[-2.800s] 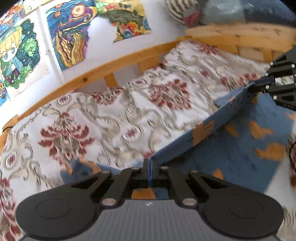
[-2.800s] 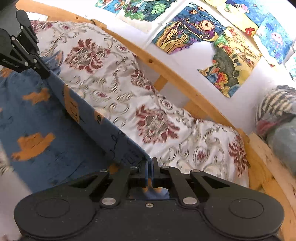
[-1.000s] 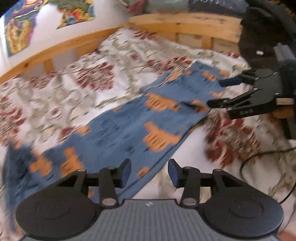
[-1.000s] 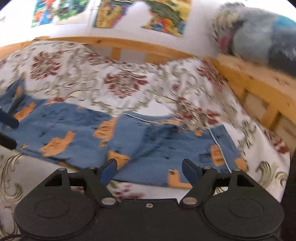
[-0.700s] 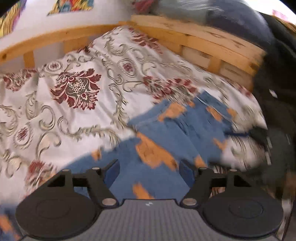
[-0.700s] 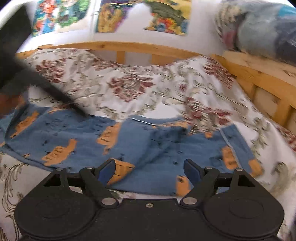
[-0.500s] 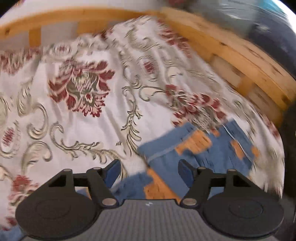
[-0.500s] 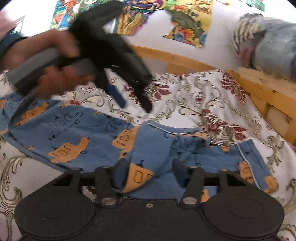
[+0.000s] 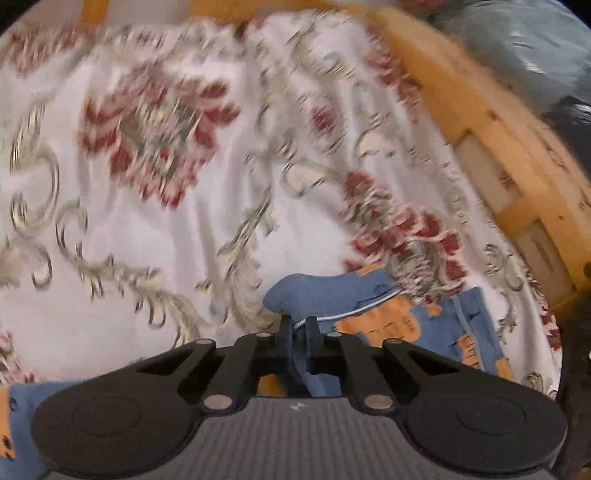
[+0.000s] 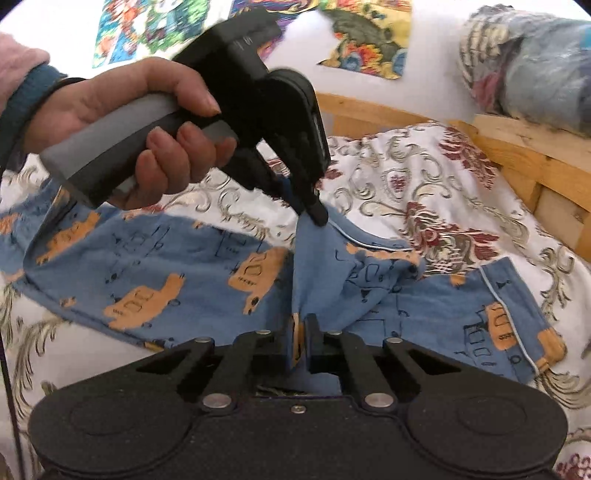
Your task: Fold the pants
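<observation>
Blue truck-print pants (image 10: 155,273) are lying lengthwise-folded on the bed (image 10: 424,177) at mid-frame, the left hand-held gripper (image 10: 318,218) and right hand-held gripper (image 10: 298,332) both closing onto pinched cloth, crosswise folding apparently remaining.

The pants (image 10: 166,266) are blue, printed with orange vehicle shapes and thin dark outline drawings, with a white piped line at the right end. The bedspread (image 10: 424,177) is white with dark red floral medallions and grey-green scrolls. The bed frame (image 10: 524,155) is light yellow wood. The grippers are black. The wall pictures (image 10: 369,33) at the far side are multicoloured.
</observation>
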Available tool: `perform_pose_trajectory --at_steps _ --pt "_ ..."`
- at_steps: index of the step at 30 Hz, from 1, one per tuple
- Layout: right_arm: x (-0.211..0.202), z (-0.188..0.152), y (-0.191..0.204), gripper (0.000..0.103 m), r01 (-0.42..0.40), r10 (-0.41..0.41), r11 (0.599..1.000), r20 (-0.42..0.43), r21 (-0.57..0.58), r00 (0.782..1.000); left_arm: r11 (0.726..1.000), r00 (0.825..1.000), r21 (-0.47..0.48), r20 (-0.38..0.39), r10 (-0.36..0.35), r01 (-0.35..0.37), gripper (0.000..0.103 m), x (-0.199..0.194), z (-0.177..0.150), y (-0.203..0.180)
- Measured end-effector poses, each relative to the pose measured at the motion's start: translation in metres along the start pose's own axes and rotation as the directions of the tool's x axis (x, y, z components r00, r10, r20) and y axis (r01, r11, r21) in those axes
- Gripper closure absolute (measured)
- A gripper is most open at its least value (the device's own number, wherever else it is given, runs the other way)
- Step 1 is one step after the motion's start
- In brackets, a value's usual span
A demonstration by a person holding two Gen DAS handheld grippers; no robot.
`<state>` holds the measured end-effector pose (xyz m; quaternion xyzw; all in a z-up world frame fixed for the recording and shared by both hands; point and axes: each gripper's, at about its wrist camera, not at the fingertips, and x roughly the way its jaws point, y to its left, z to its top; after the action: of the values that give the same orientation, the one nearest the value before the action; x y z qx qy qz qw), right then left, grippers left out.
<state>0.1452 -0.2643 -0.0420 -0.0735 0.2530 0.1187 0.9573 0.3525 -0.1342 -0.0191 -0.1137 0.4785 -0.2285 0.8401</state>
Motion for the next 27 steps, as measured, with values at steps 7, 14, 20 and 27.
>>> perform_pose_trajectory --at_steps 7,14,20,27 --pt "-0.021 -0.001 -0.019 0.094 0.013 -0.006 0.985 -0.040 0.170 0.999 0.978 0.996 0.203 0.073 -0.059 0.043 0.098 -0.023 0.008 -0.083" --pt "-0.025 -0.013 -0.045 0.074 0.052 -0.014 0.946 -0.119 0.320 0.993 0.904 0.992 0.411 -0.085 -0.088 0.115 0.097 0.026 -0.012 -0.169" --pt "-0.037 -0.016 -0.068 0.050 0.112 -0.070 0.912 -0.119 0.395 0.990 0.864 0.975 0.466 -0.191 -0.110 0.189 0.078 0.050 -0.029 -0.198" --pt "-0.040 -0.013 -0.102 0.049 0.183 -0.174 0.873 -0.062 0.453 0.983 0.859 0.982 0.476 -0.097 -0.159 0.186 0.039 0.021 0.003 -0.178"
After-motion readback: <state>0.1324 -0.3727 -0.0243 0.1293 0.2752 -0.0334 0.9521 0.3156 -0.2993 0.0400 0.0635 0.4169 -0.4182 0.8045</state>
